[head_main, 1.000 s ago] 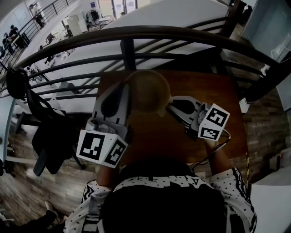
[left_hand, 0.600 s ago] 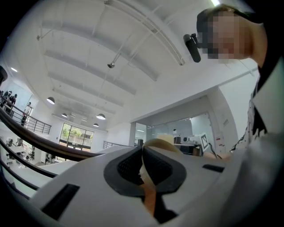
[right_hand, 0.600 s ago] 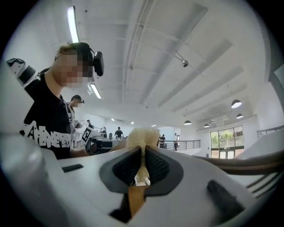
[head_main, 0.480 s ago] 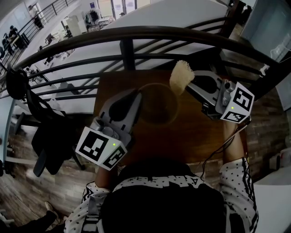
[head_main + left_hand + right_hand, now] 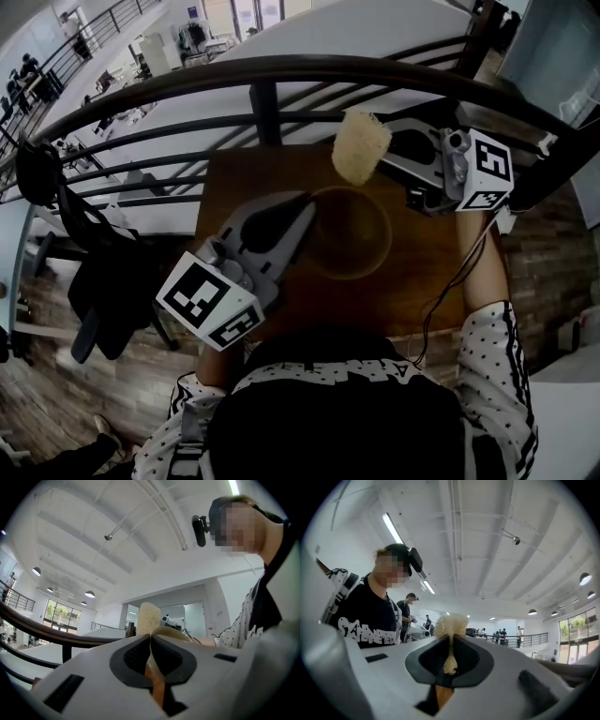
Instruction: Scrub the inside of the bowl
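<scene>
Head view: the left tool [image 5: 306,214] covers the bowl's [image 5: 361,234] left rim where its jaws pinch it. The end of the sponge [image 5: 361,145] clamped in the right tool [image 5: 382,157] is out of sight between the jaws. The worktop's [image 5: 427,272] near edge is hidden under the person [image 5: 328,403].

Left gripper view: the bowl sits mostly behind the tool's body and only a strip of rim shows. The sponge's lower part is hidden likewise.

Right gripper view: the distant people [image 5: 501,634] are too small to tell apart.

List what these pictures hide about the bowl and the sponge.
Inside of the bowl: head view, too dark to judge clean or dirty.
Left rim of the bowl: head view, under the left tool.
Lower part of the sponge: right gripper view, pinched inside the right tool.
</scene>
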Available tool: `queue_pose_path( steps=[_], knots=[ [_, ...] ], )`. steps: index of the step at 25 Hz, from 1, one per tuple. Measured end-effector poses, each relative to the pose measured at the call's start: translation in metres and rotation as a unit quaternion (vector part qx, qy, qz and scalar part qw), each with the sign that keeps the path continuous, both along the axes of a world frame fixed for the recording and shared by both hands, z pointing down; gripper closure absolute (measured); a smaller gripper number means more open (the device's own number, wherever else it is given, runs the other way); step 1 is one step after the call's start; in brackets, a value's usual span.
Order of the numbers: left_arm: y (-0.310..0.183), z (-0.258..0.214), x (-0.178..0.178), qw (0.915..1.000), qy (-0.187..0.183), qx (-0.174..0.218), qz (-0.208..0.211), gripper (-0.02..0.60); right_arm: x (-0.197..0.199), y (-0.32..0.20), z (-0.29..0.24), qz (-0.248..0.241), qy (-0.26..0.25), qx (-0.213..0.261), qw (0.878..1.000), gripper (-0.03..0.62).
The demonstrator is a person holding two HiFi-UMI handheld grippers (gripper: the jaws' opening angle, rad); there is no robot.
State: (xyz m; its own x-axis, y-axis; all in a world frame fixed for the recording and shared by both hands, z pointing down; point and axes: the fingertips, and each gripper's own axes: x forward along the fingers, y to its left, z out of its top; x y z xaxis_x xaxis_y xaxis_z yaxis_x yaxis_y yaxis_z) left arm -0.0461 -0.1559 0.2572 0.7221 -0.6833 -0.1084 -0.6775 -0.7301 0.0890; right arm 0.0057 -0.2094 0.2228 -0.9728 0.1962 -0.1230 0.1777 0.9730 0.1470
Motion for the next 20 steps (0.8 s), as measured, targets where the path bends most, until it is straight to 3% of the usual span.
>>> queue_pose_path(
  steps=[3,11,20],
  knots=[
    [0.001,-0.002,0.003,0.9999,-0.006,0.003,0.009,0.560,-0.002,0.001,0.000,-0.024,-0.008,0.006,1.000,0.554],
    [0.002,-0.004,0.016,0.9993,-0.023,0.008,0.027,0.560,-0.013,0.023,0.017,-0.072,0.051,0.053,0.995,0.554],
    [0.001,-0.001,0.014,0.9994,-0.026,0.006,0.022,0.560,-0.016,0.029,0.020,-0.089,0.053,0.038,0.994,0.554]
  ],
)
